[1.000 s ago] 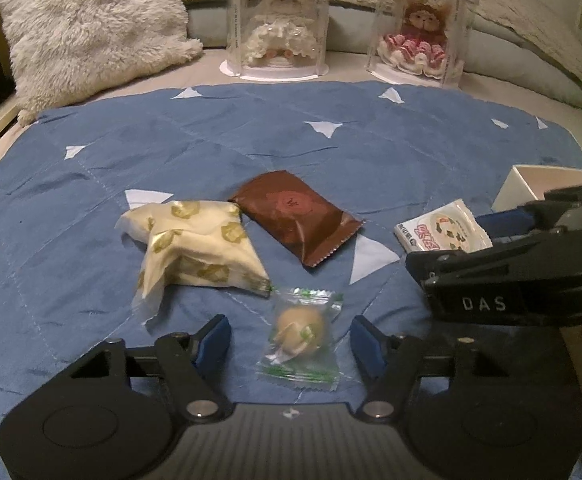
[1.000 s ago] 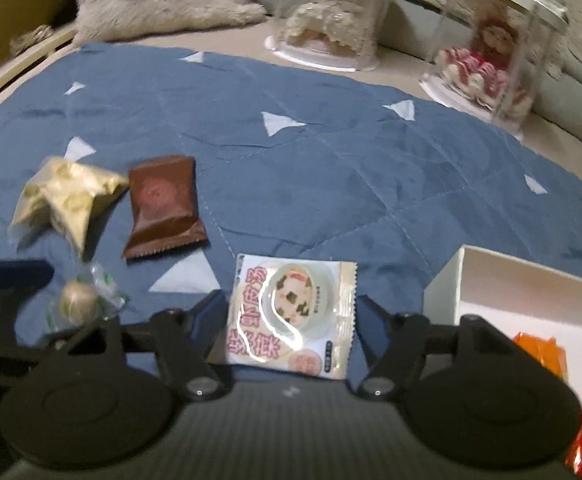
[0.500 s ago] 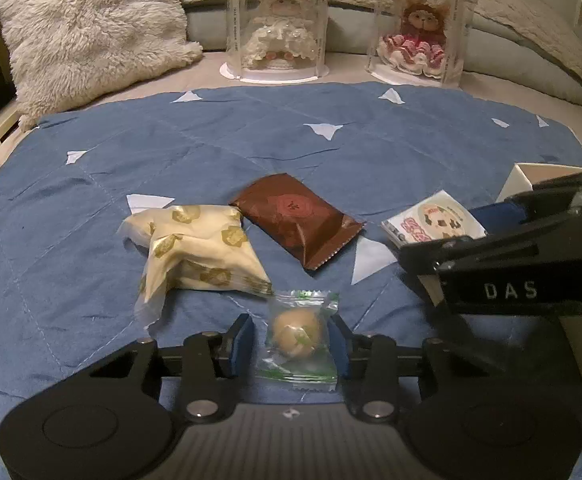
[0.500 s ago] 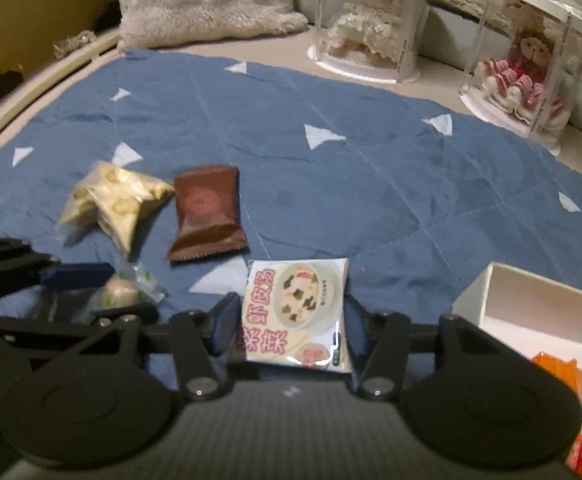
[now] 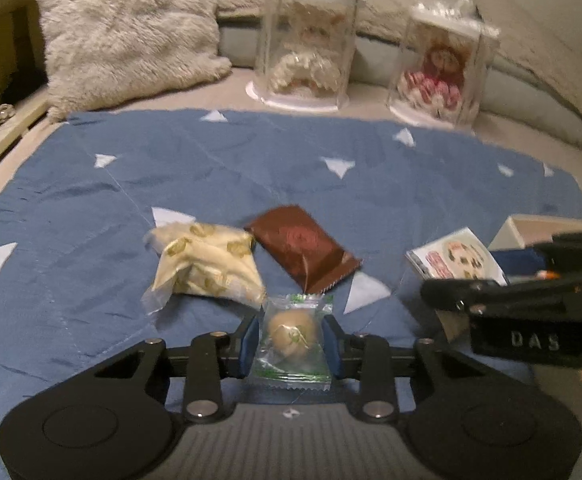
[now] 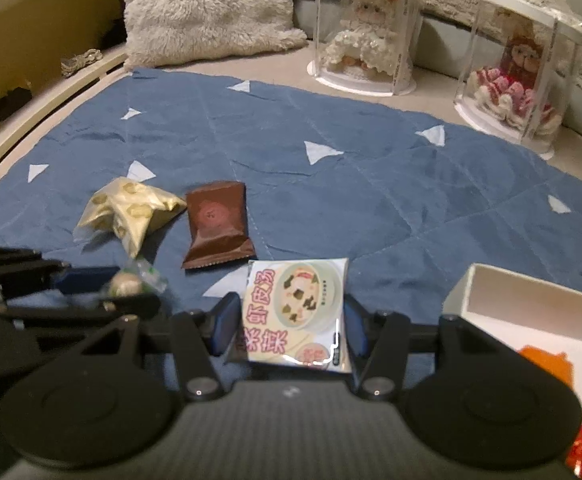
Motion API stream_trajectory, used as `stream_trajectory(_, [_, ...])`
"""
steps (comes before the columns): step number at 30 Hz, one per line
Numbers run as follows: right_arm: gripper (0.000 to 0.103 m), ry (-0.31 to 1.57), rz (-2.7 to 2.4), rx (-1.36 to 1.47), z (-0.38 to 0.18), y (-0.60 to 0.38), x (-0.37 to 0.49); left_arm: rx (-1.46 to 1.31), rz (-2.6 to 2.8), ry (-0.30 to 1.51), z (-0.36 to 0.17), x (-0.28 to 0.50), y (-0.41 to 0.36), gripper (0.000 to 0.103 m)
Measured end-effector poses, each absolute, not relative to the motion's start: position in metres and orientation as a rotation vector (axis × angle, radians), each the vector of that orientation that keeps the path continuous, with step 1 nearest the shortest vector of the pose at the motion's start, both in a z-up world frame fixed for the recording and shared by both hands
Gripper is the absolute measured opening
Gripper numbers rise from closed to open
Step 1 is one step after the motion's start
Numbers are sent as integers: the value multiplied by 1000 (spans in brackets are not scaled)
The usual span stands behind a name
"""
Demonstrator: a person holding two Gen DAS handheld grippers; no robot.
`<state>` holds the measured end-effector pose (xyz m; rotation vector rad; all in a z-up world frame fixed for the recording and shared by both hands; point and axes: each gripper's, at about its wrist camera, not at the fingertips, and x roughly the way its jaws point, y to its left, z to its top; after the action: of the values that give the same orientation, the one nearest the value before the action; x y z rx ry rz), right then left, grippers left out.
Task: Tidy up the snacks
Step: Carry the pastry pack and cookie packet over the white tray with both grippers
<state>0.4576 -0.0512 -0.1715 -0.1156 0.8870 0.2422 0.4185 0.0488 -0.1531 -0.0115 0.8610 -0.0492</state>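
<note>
Pinching a small clear-wrapped round candy with green print [image 5: 292,334], the left gripper [image 5: 291,344] has its blue pads drawn in snug against both sides of the wrapper, low over the blue quilted cloth with white triangles [image 5: 251,168]. Over on the other side, the right gripper [image 6: 291,326] is narrowed onto a flat white soup sachet with pink lettering [image 6: 297,312], jaws pressing its two side edges so the packet stands tilted up between them. Both tools carry one snack each, and that looks deliberate: two pickups, one trip.

Just beyond the candy lie a crumpled cream wrapper with gold print [image 5: 207,268] and a dark brown foil packet [image 5: 303,252], side by side and touching at one corner, neither yet handled. To the right sits the white open box [image 6: 531,296], its near wall just beside the sachet; something orange [image 6: 547,364] and something red already lie inside, so this is likely where the snacks go. My read: about midway, two in hand, two left on the cloth.

Further back, a shaggy cream cushion [image 6: 211,8] and two clear display cases with dolls [image 6: 367,28] stand off the cloth, well away from the work.
</note>
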Motion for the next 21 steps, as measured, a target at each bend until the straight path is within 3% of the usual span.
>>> stream_trajectory(21, [60, 773, 152, -61, -101, -143, 394, -11, -59, 753, -84, 385, -23, 36])
